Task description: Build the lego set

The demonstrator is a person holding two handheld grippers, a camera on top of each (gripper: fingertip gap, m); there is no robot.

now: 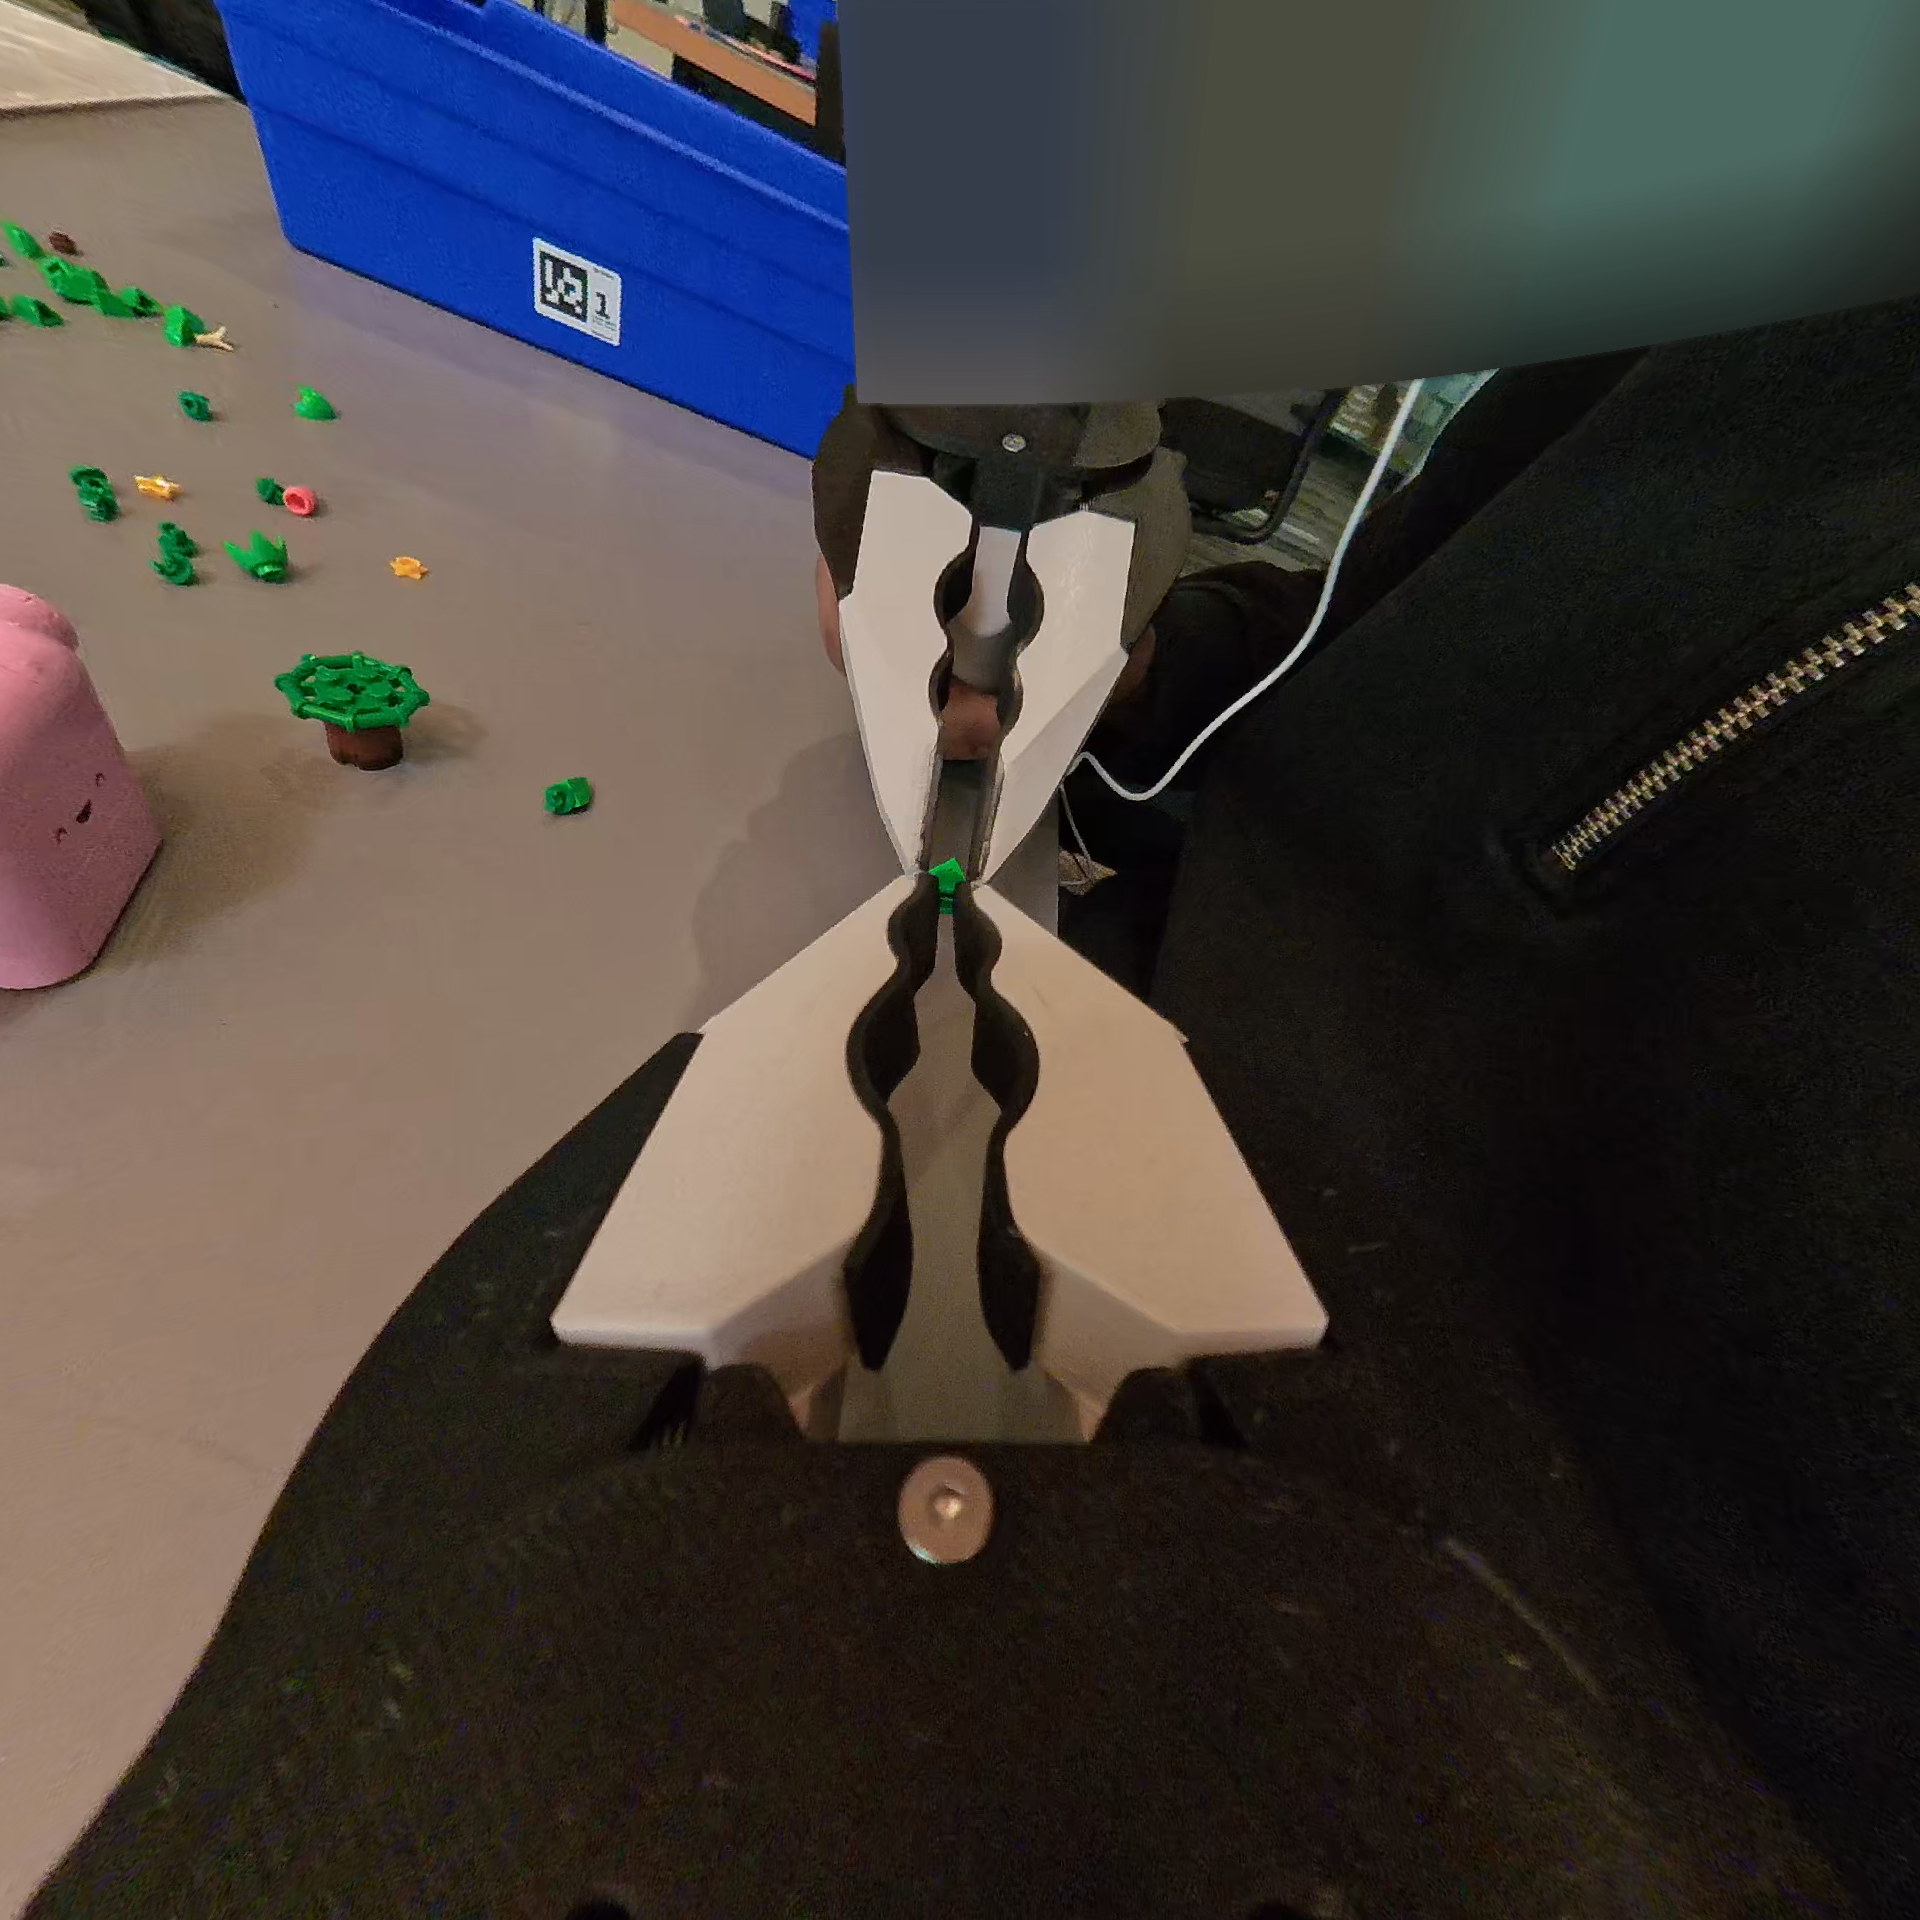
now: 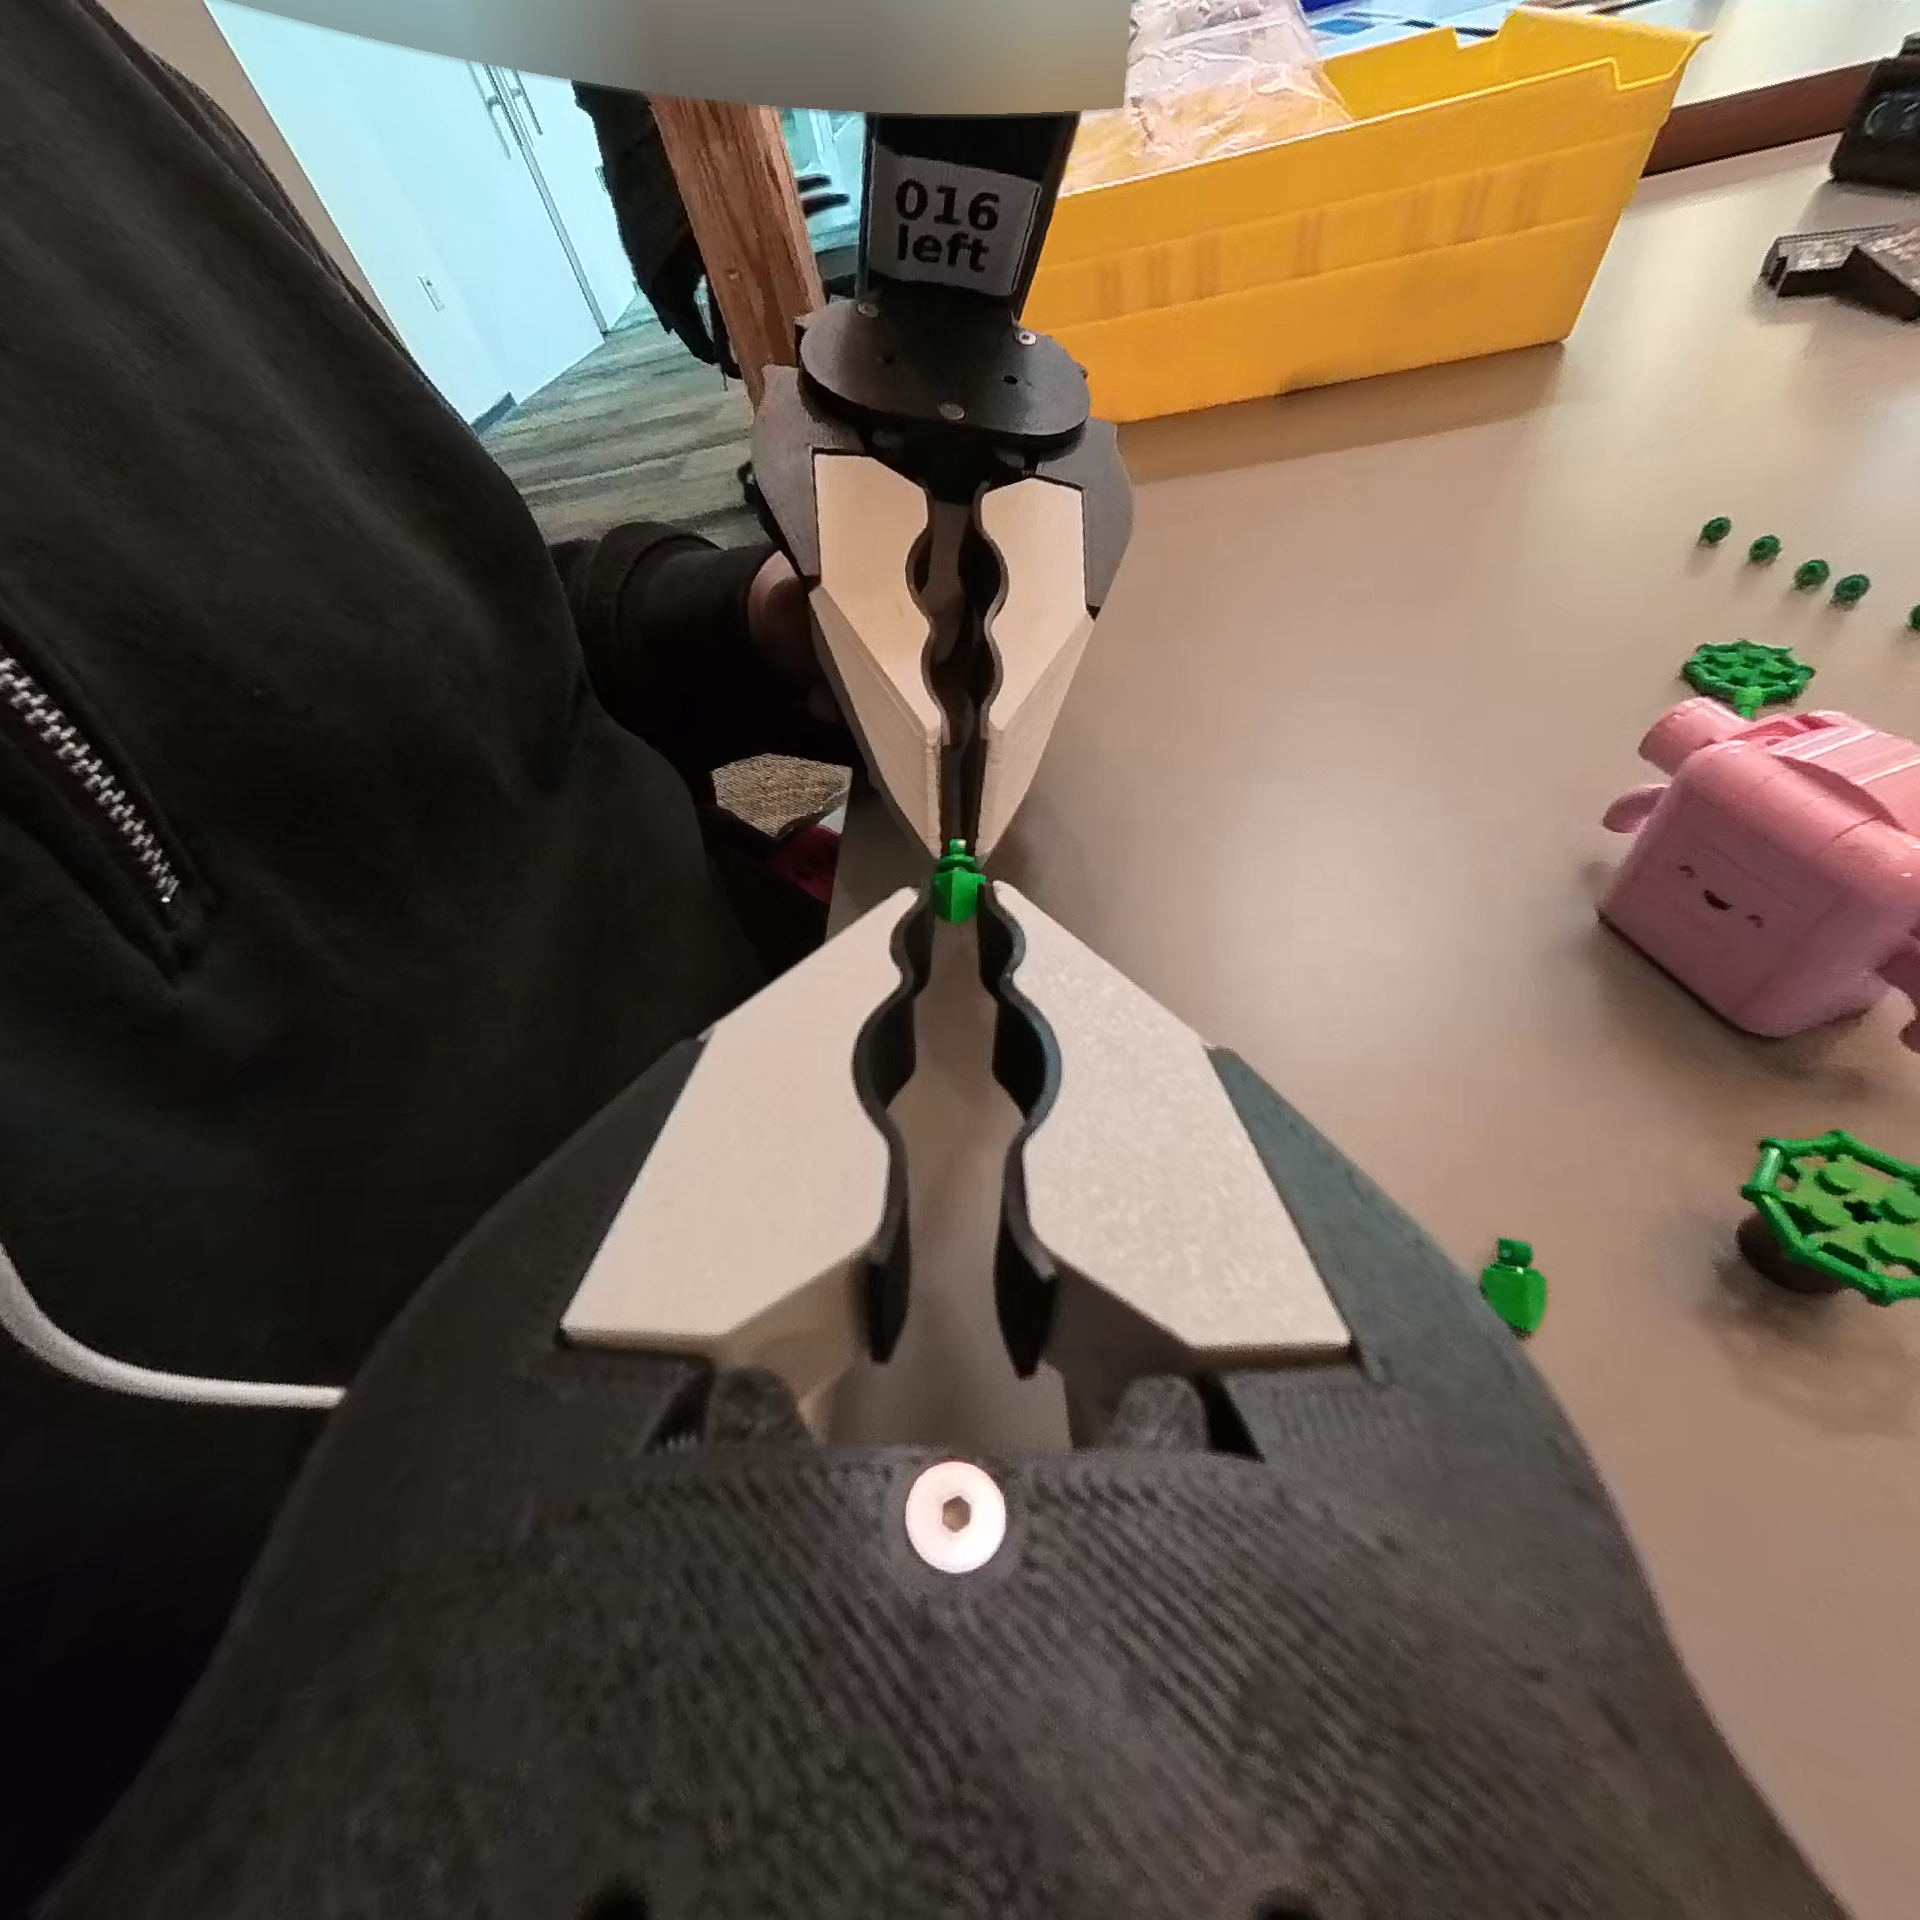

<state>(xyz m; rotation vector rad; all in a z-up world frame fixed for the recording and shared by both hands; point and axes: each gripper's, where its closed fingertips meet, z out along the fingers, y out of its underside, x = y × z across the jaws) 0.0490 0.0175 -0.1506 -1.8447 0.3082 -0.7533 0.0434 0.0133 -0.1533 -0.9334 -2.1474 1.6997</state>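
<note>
My two grippers meet tip to tip above the table's near edge. In the left wrist view my left gripper (image 1: pixel 948 902) is shut on the stem end of a small green lego piece (image 1: pixel 945 879), and the right gripper (image 1: pixel 952 854) faces it from above. In the right wrist view my right gripper (image 2: pixel 954 916) is shut on the green leaf piece (image 2: pixel 954 891), and the left gripper (image 2: pixel 958 833) pinches its thin upper end. I cannot tell whether this is one part or two joined.
A green round plate on a brown trunk (image 1: pixel 353 698) (image 2: pixel 1839 1216) stands by a pink block figure (image 1: pixel 52 790) (image 2: pixel 1766 883). Several loose green pieces (image 1: pixel 566 796) (image 2: pixel 1514 1283) lie around. A blue bin (image 1: pixel 540 177) and a yellow bin (image 2: pixel 1351 208) stand behind. A person's black jacket (image 1: pixel 1558 935) is close. My two grippers' fingertips are within a few centimetres of each other. The pink block figure (image 2: pixel 1766 883) is about 15 centimeters from both grippers' fingertips. Look for it in the left wrist view (image 1: pixel 54 767) too.
</note>
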